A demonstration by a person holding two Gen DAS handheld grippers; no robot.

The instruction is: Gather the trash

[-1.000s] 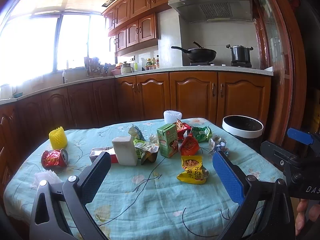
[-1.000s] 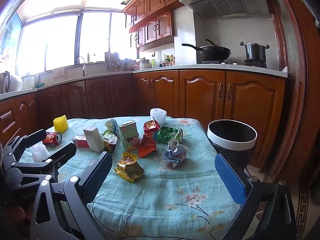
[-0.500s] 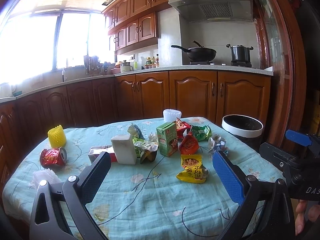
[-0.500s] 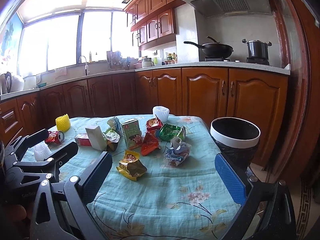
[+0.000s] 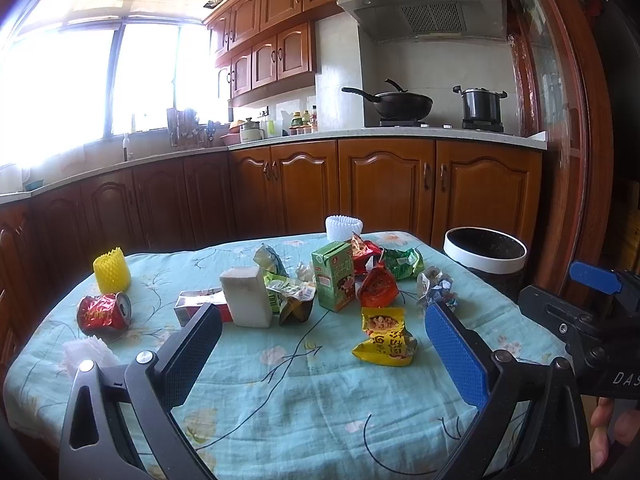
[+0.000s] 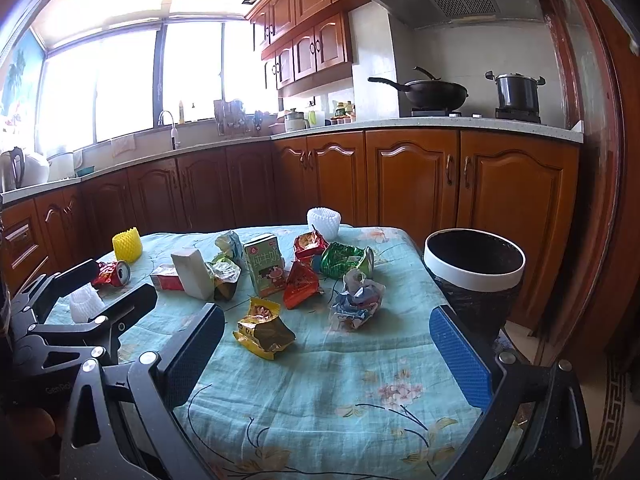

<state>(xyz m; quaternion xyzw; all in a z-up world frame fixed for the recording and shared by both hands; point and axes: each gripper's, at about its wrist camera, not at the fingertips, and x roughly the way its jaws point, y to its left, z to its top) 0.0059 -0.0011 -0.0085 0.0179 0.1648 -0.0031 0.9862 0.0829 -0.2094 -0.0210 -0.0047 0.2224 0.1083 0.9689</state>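
The trash sits in a heap in the middle of the desk (image 6: 320, 392), with the yellow wrapper (image 6: 264, 330) nearest. The bin (image 6: 474, 276) stands at the far right edge. Both the left gripper (image 5: 320, 354) and right gripper (image 6: 326, 350) hover wide and empty. A light wrapper could slip out (it is crinkly) and miss the bin.

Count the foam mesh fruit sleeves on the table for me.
3: a yellow foam mesh sleeve at the far left, a white foam mesh sleeve at the far edge, and another white one near the left gripper. Wrappers may hide more.
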